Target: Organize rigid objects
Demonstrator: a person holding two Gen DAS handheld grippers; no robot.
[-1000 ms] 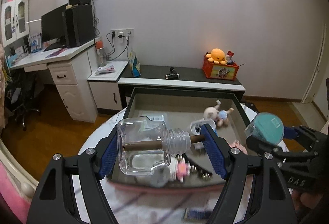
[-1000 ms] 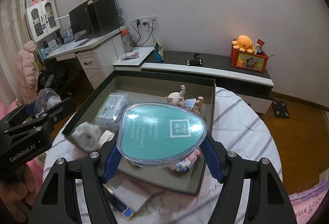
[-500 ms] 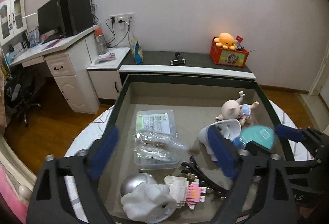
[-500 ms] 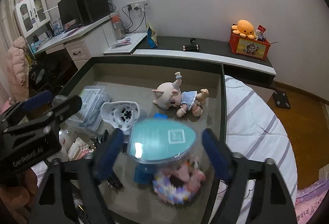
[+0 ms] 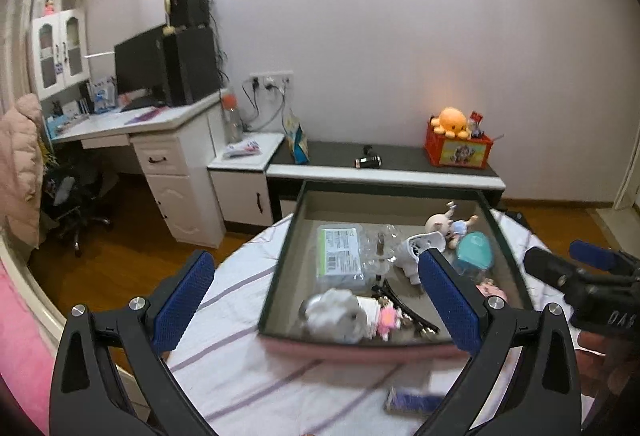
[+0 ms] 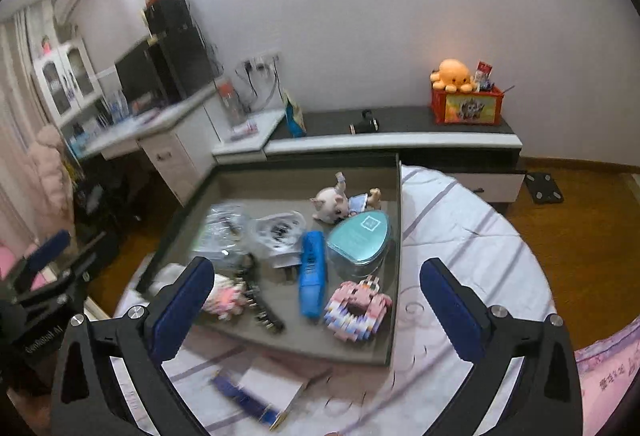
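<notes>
White striped tablecloth [image 6: 460, 236] under dark tray [image 6: 394, 220], white desk [image 5: 132, 124] behind; both grippers [image 5: 320, 300] [image 6: 316, 300] released, empty.

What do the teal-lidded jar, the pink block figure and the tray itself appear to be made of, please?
Teal-lidded jar: a clear body, probably plastic or glass, under a smooth, slightly glossy lid, likely plastic.
Pink block figure: small matte plastic building bricks, going by its stepped, pixelated outline.
Tray: rigid dark rim with a dull grey-brown floor; possibly wood, board or plastic, but the pictures cannot settle which.
</notes>
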